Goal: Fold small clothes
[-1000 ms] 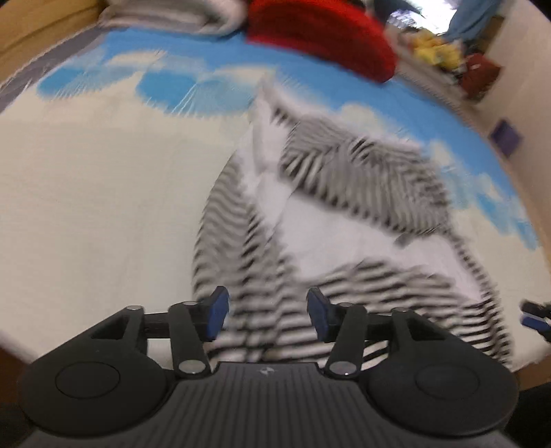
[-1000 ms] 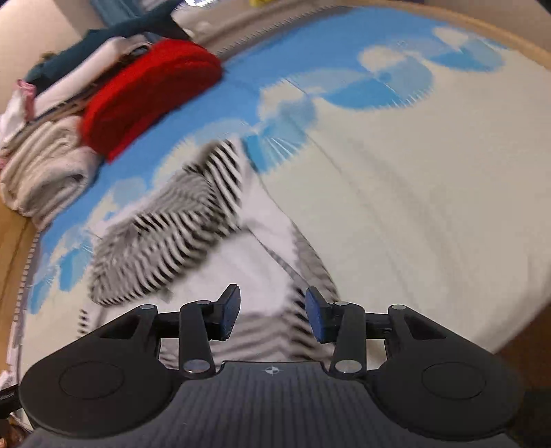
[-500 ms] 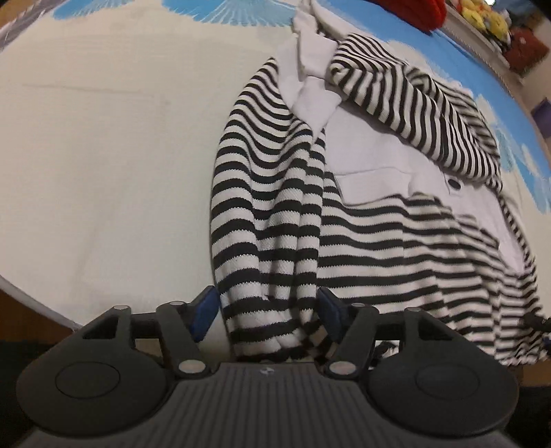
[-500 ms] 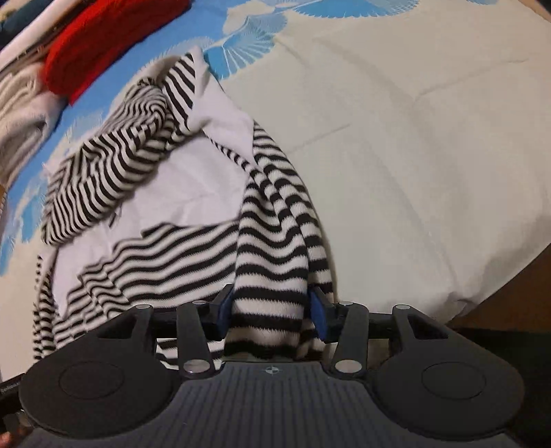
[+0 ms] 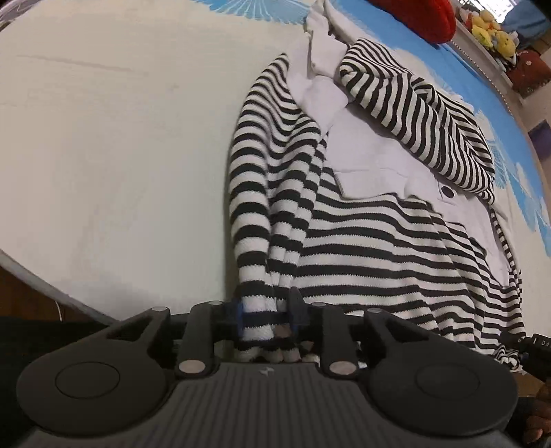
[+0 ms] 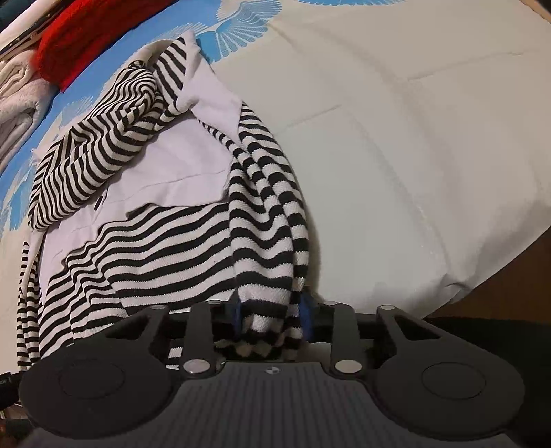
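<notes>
A black-and-white striped top with a white shirt panel (image 5: 372,234) lies on the bed, also shown in the right wrist view (image 6: 165,213). My left gripper (image 5: 267,315) is shut on the bunched hem at the garment's left bottom corner. My right gripper (image 6: 272,313) is shut on the bunched hem at the right bottom corner. One striped sleeve (image 5: 413,113) lies folded across the chest. Both grips sit at the near edge of the bed.
The bed cover (image 5: 103,138) is cream with blue bird prints at the far side. A red cushion (image 6: 86,41) and folded pale towels (image 6: 17,93) lie at the far edge. Toys (image 5: 492,24) sit beyond. The wooden bed edge (image 6: 509,293) is near.
Both grippers dropped down to the garment's bottom hem and closed on it; a second ago they were open above the top.
</notes>
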{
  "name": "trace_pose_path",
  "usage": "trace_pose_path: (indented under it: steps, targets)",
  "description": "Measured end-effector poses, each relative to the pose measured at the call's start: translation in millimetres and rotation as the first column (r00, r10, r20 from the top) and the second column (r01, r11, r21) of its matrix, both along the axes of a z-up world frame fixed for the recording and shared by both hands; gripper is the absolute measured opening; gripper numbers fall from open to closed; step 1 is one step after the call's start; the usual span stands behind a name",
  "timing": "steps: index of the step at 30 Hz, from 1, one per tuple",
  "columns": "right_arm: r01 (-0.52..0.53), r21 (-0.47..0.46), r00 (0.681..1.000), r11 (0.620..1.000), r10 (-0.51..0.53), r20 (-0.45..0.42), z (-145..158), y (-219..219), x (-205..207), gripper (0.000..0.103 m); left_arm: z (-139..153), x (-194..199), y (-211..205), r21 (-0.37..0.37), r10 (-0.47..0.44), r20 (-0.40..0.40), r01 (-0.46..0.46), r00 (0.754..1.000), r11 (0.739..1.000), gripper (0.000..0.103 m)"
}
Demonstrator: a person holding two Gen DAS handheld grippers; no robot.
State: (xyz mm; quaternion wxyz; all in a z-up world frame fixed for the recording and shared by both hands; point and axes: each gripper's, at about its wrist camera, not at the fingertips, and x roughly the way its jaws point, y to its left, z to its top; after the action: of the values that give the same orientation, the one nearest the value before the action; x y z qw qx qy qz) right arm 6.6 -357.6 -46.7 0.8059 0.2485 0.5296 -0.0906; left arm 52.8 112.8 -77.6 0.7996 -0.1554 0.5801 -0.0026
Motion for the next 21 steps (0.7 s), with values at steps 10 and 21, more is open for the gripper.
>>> trace_pose_path:
  steps: [10,21]
  targets:
    - [0.021,-0.029,0.994,0.999,-0.017,0.106,17.3,1.0,-2.8,0.004,22.1,-3.9,-1.1,0.049,0.003,0.113,-0.009,0.994,0.999,0.009]
    - [0.005,-0.024,1.0,1.0,-0.006,-0.014,-3.1,3.1,0.0,0.018,-2.7,-0.4,-0.5,0.016,-0.014,-0.003,0.014,1.0,1.0,0.024]
